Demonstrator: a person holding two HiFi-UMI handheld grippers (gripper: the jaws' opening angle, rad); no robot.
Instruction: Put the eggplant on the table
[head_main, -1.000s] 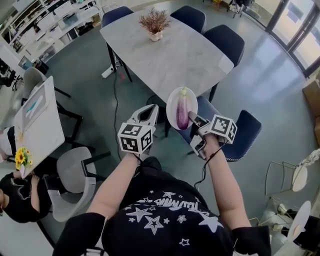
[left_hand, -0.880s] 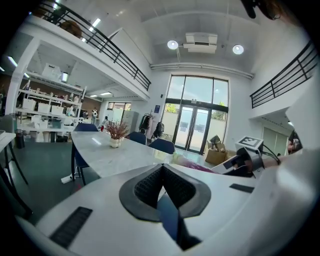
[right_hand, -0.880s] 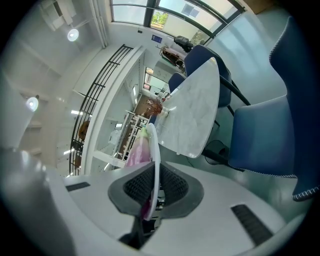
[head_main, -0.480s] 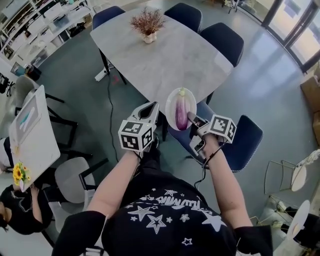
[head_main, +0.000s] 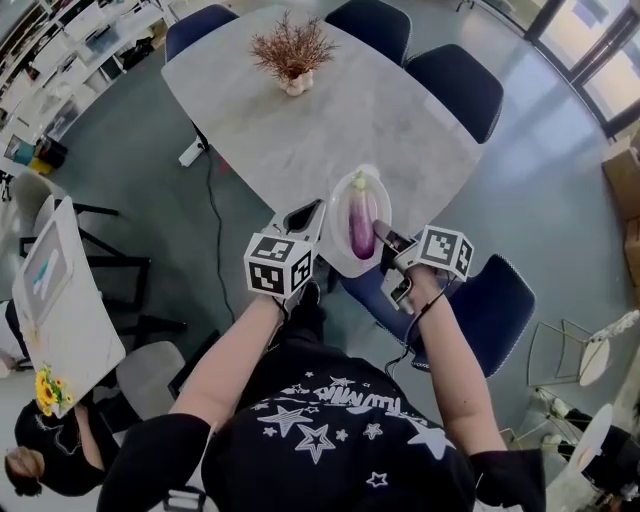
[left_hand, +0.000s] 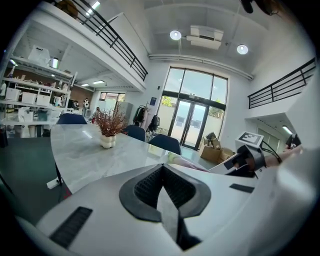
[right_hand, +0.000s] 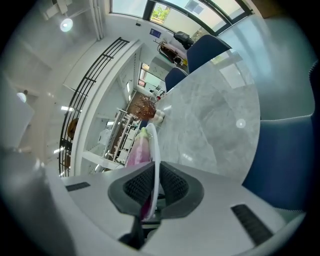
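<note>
The long purple eggplant's round white plate is rim-clamped by the right gripper at the grey marble table's near edge; the left gripper is closed, empty.

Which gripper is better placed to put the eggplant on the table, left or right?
Right. The right gripper is shut on the plate carrying the eggplant, close to the table edge. The left gripper is shut, holding nothing.
</note>
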